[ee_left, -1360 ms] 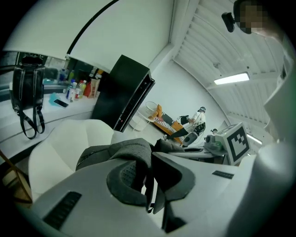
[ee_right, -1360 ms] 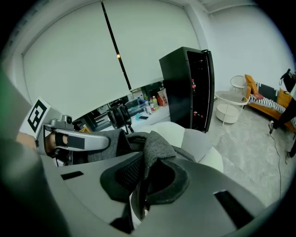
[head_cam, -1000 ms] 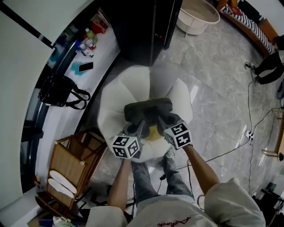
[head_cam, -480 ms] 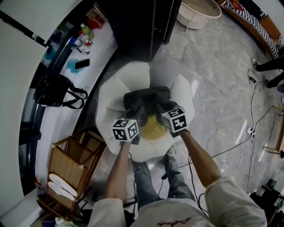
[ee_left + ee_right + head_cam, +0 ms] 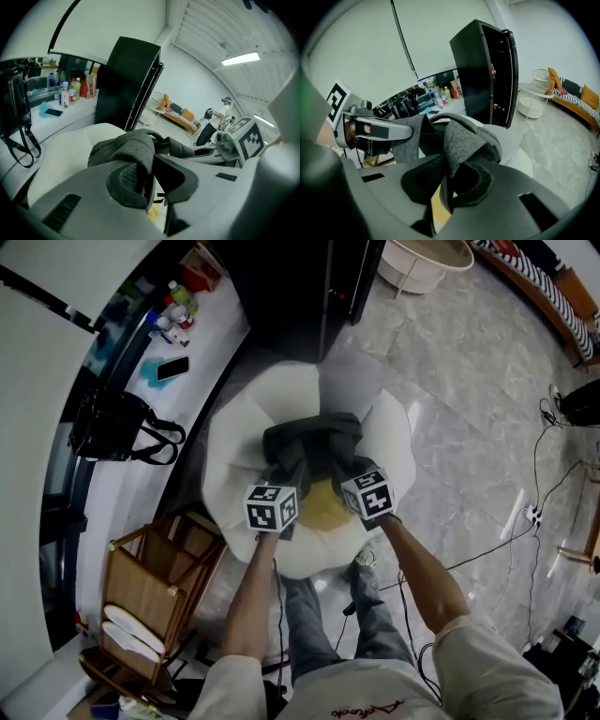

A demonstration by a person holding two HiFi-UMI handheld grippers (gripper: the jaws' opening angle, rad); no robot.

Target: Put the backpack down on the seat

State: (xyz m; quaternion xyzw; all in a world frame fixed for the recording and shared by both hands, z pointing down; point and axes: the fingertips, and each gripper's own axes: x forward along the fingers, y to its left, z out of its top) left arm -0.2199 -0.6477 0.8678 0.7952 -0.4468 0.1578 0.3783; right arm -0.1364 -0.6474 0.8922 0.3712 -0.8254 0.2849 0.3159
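Centrally, backpack (image 5: 314,437) over white seat (image 5: 242,418), its rim showing on both sides

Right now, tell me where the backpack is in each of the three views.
Head view: backpack at centre, over the white seat.
Left gripper view: lower centre, its strap pinched between the jaws.
Right gripper view: centre, its strap pinched between the jaws.
Shared landmark: the black cabinet behind the seat; top centre in the head view, upper centre in the left gripper view, upper right in the right gripper view.
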